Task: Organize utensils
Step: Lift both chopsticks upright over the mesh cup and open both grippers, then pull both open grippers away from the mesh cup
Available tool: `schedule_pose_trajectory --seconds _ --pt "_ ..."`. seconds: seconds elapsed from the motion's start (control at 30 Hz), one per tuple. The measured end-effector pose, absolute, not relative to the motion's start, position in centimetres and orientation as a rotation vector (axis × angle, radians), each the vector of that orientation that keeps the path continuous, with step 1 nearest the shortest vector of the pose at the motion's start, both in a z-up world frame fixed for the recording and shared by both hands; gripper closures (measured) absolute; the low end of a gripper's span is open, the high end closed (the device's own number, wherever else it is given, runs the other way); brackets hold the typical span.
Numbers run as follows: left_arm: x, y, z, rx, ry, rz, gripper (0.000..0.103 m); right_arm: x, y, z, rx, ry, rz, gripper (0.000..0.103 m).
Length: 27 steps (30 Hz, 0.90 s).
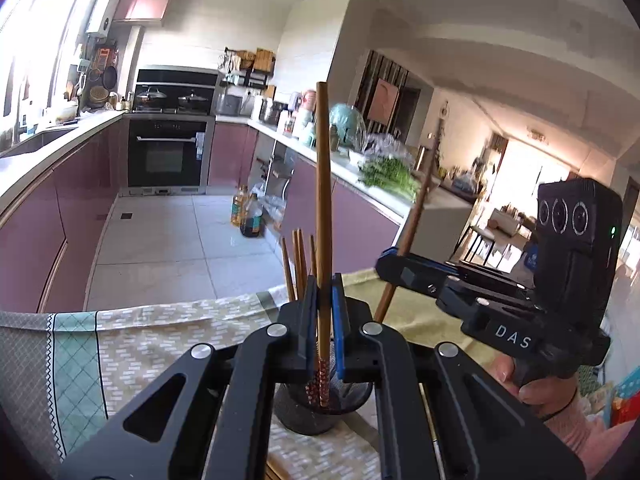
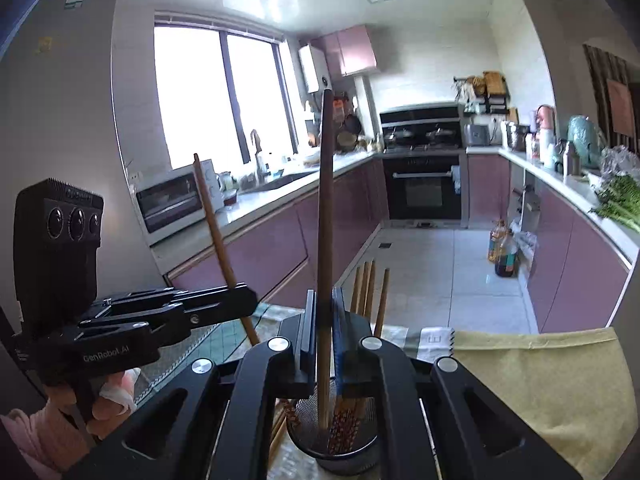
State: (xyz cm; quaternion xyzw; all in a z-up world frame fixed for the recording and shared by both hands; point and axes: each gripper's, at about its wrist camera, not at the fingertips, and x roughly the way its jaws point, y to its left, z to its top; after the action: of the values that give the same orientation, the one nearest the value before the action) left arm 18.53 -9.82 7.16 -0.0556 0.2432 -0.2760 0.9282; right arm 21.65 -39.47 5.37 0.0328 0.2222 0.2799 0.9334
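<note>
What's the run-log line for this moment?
left gripper: shut on chopstick | right gripper: shut on chopstick | both above holder | not released

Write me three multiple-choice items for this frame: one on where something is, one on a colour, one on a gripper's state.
1. Where is the lower end of the chopstick held by the left gripper?
A. flat on the cloth
B. in the dark mesh holder
C. on the floor

2. What colour are the kitchen's lower cabinet fronts?
A. mauve pink
B. white
C. green

3. How does the right gripper stand?
A. wide open, holding nothing
B. shut on a chopstick
C. shut on a spoon

Answers:
1 B: the left chopstick runs down between the pads with its patterned tip inside the holder.
2 A: the cabinet fronts under the counters are mauve pink.
3 B: its pads press both sides of the upright right chopstick, whose tip reaches into the holder.
</note>
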Motion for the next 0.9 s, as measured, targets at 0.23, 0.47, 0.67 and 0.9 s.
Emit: schedule_pose_trajectory --seconds 0.23,0.47,0.67,0.9 --pt "20.2 -11.5 3.5 -0.038 0.624 -0.557 0.096 23.7 -38.2 1.6 0.034 0.605 0.552 0.097" --pt "21.1 -12.5 1.0 -0.003 0.705 -0.553 0.095 24.9 -37.5 -0.9 0.032 0.688 0.538 0.097" --pt "21.5 -12.3 0.0 -0.022 0.724 -0.553 0.084 25.1 -37.8 -1.6 0.046 0.699 0.525 0.095" --pt "21.2 -11.5 -1.2 -0.045 0.725 -0.539 0.071 24.3 -38.3 -1.8 0.057 0.689 0.513 0.09"
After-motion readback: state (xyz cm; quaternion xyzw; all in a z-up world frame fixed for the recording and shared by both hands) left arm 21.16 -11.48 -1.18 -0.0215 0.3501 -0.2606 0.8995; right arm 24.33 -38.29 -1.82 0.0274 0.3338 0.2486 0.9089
